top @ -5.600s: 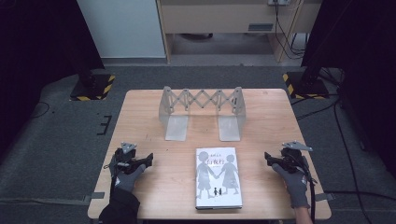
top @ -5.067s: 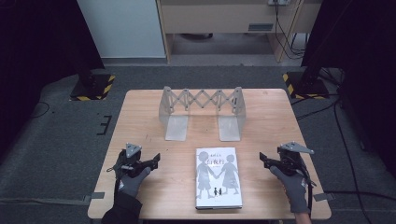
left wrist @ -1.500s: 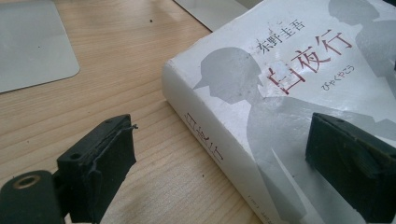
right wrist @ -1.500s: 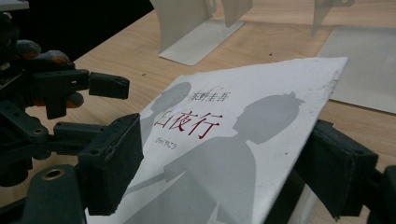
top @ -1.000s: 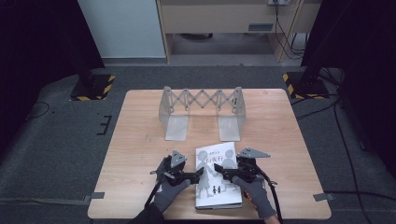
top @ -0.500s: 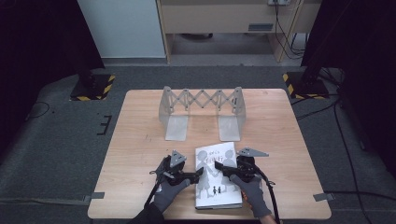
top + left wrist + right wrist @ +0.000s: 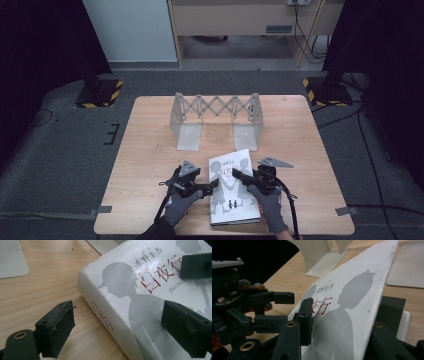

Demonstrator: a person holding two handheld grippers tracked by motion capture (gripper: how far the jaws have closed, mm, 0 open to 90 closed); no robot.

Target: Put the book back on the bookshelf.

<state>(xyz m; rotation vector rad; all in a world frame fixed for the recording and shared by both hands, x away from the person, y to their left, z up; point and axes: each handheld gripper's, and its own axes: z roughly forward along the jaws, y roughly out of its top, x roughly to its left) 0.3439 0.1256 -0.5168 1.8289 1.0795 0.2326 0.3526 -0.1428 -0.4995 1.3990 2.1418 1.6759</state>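
A white hardback book (image 7: pixel 231 200) with grey silhouettes and red title characters lies near the table's front edge. My left gripper (image 7: pixel 212 184) stands open at its spine: one jaw rests over the wood left of the spine and the other over the cover (image 7: pixel 130 297). My right gripper (image 7: pixel 239 176) reaches in from the book's right side. Its jaws have just been closing with the front cover (image 7: pixel 352 307) between them, one pad on the printed face, the other jaw underneath. The cover is raised at an angle, with a dark endpaper (image 7: pixel 393 307) showing beneath it.
A metal expanding book rack (image 7: pixel 215 107) with two flat foot plates stands across the middle of the wooden table (image 7: pixel 150 150), just beyond the book. In the right gripper view, the left gripper (image 7: pixel 262 310) sits close on the left.
Both hands have come in from the table's sides to the book. Within the last second the right jaws narrowed onto the front cover, which now stands lifted; the left gripper stayed put.
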